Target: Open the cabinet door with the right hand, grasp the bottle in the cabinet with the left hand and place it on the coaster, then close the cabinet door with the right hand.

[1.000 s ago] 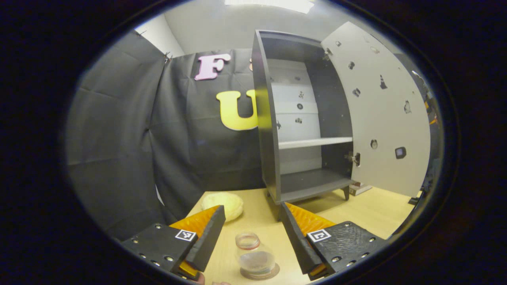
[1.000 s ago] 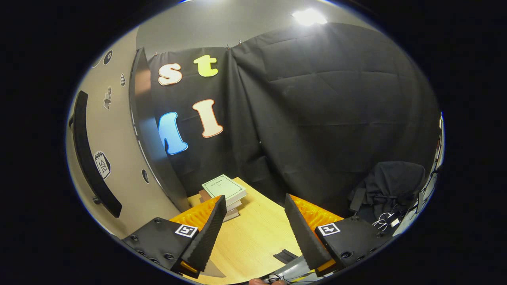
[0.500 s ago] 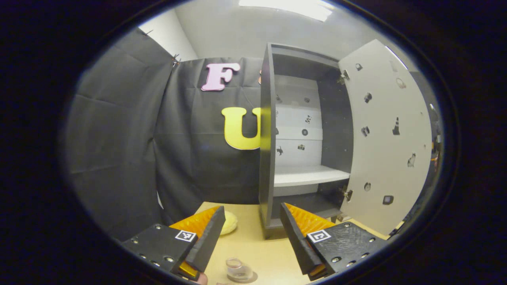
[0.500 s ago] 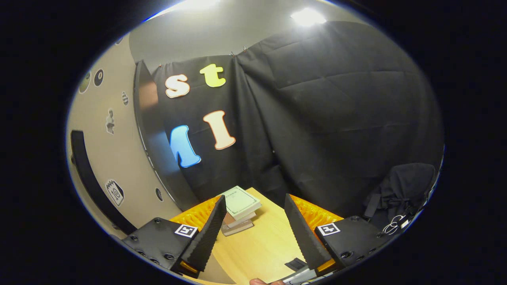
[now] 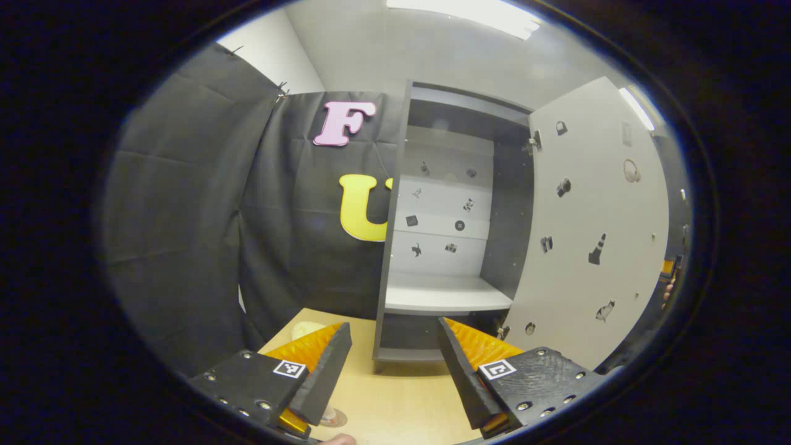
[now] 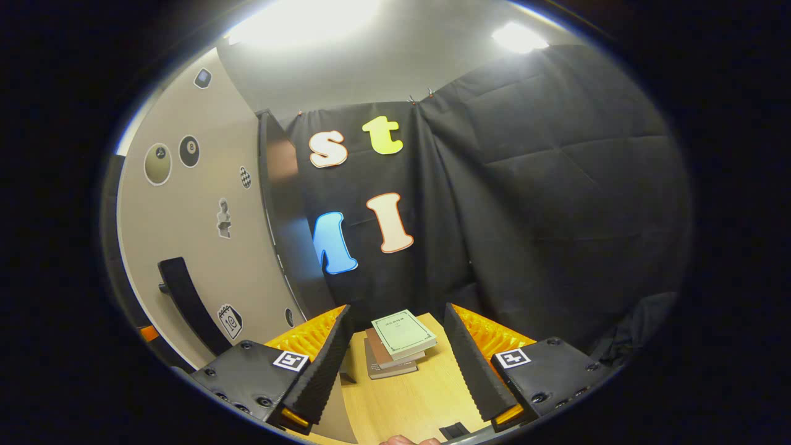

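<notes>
Left tool (image 5: 392, 364) gaping, one cabinet (image 5: 432, 247), one door (image 5: 593, 228) ajar

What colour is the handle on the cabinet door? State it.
Black: a dark bar handle on the beige cabinet door, seen best in the right gripper view.

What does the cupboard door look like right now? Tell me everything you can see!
The cabinet door is a tall, flat, pale panel, swung wide open on the right side of the dark cabinet, hung on small metal hinges. Little picture stickers dot its inner face. In the right gripper view its outer face carries more stickers and a long dark handle. Nothing is touching it; the right gripper hangs open beside it.
</notes>
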`<act>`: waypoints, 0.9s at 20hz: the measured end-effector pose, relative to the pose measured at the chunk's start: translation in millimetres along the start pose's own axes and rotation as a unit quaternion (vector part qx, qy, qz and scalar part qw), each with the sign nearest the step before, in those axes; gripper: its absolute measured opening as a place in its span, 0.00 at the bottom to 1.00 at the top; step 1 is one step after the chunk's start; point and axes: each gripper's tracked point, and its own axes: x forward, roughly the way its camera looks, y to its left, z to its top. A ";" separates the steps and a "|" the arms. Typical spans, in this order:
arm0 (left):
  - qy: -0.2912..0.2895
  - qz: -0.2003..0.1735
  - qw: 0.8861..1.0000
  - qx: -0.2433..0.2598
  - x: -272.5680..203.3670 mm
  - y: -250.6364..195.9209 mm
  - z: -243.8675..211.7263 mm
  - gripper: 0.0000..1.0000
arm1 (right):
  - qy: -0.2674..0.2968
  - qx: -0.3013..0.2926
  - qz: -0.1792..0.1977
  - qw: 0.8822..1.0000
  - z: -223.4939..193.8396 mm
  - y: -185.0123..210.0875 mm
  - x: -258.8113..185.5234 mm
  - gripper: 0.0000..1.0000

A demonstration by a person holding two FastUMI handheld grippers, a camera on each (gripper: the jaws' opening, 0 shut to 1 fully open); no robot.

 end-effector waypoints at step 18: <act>0.040 0.071 0.997 0.003 -106.9 -57.3 -50.8 0.83 | 0.042 -0.066 0.177 0.981 -11.2 87.8 -8.3 0.86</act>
